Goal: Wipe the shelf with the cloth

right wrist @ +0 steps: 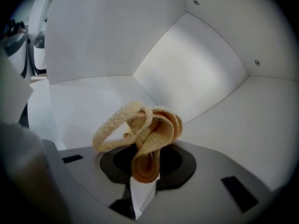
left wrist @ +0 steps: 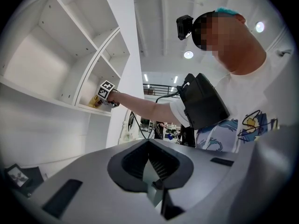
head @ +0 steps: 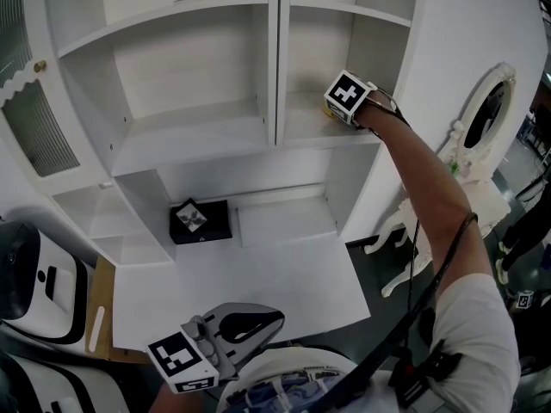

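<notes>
The white shelf unit (head: 207, 136) fills the top of the head view. My right gripper (head: 340, 110) reaches into its right compartment, just above the shelf board (head: 310, 126), and is shut on a bunched yellow cloth (right wrist: 149, 127). In the right gripper view (right wrist: 144, 169) the cloth loops up out of the jaws before the compartment's back corner (right wrist: 140, 80). The left gripper view shows the same cloth (left wrist: 95, 103) at the shelf's edge. My left gripper (head: 225, 341) hangs low near my body, jaws shut on nothing (left wrist: 152, 167).
A black box (head: 201, 222) with a marker sits in the low niche above the white desk top (head: 258, 286). A vertical divider (head: 274, 58) stands left of the right gripper. An ornate white stand (head: 478, 127) is at the right, a white machine (head: 34, 286) at the left.
</notes>
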{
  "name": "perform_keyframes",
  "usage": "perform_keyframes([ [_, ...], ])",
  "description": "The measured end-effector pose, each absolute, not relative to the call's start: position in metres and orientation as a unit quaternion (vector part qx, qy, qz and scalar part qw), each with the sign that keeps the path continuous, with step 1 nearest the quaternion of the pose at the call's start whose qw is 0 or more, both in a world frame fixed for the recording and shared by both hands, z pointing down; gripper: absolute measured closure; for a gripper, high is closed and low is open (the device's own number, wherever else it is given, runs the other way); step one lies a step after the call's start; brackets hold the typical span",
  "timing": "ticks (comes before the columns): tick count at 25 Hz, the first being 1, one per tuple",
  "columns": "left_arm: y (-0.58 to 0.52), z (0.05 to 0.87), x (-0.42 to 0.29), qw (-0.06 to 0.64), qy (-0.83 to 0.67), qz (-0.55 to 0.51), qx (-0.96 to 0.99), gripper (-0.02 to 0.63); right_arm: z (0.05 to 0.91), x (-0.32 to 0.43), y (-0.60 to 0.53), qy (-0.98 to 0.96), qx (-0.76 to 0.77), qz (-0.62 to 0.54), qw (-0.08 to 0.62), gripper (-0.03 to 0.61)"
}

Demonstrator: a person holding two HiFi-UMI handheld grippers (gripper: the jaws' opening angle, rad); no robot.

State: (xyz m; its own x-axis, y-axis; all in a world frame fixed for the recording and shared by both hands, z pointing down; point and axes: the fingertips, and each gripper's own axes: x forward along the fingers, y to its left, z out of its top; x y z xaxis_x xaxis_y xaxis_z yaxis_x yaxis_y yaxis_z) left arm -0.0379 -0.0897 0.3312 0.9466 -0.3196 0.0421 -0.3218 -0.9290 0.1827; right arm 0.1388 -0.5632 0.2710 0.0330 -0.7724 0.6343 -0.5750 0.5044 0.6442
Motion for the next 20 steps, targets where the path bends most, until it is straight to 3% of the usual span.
perform_keyframes([
  [5, -0.087, 0.332, -0.044, 0.094, -0.165, 0.004, 0.982, 0.600, 0.266, 0.141, -0.560, -0.670, 0.497, -0.116, 0.539, 0.485],
  [13, -0.080, 0.333, -0.055, 0.096, -0.165, 0.001, 0.982, 0.600, 0.246, 0.062, -0.522, -0.820, 0.417, -0.015, 0.392, 0.486],
  [20, -0.075, 0.335, -0.065, 0.098, -0.168, 0.002, 0.981, 0.600, 0.259, 0.018, -0.508, -0.859, 0.366, 0.037, 0.355, 0.485],
])
